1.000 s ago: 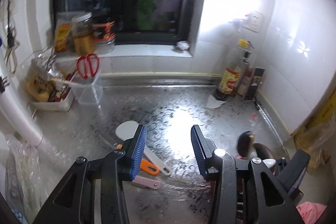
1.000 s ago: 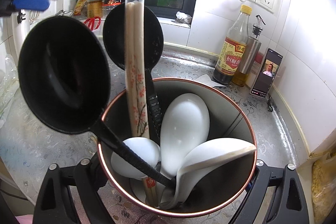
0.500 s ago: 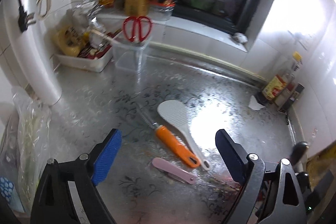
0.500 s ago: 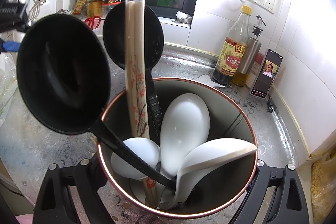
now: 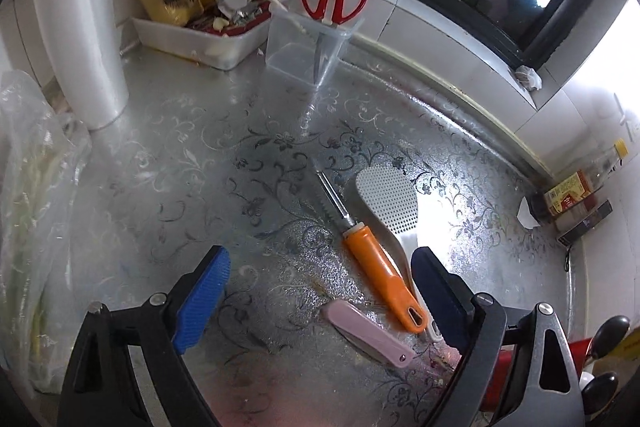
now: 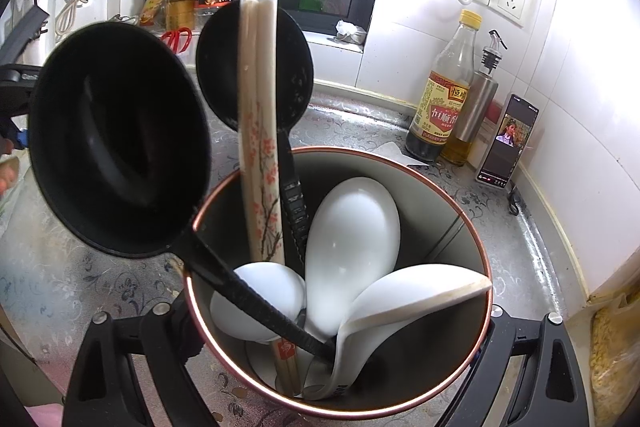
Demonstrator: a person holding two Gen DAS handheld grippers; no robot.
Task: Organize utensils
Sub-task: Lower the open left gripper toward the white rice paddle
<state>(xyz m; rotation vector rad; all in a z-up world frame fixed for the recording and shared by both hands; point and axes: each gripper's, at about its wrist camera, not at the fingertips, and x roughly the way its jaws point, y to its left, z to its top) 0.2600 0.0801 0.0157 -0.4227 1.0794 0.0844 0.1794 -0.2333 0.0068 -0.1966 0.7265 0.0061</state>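
You are holding the left tongs (image 5: pixel 320 291) released, jaws having just been opening wide, nothing between them yet. They are hanging over the loose utensils on the tabletop (image 5: pixel 180 163), likely spread that far to straddle a handle.

Taking the orange-handled peeler (image 5: pixel 380 271) as landmark: the white rice paddle (image 5: pixel 388 199) is lying just beside it on the window side, handles touching or nearly so; the pink utensil (image 5: pixel 366 331) is lying near its handle end, toward you. All three are still waiting to be put away.

Your right tongs (image 6: pixel 336 323) are clenching the utensil pot (image 6: pixel 460 227) by its sides, probably to steady it as the receiving holder. Inside it are standing two black ladles (image 6: pixel 116 139), wrapped chopsticks (image 6: pixel 260 131) and white spoons (image 6: pixel 352 243).

The pot's red edge is peeking in well past the peeler's handle end in the left view.
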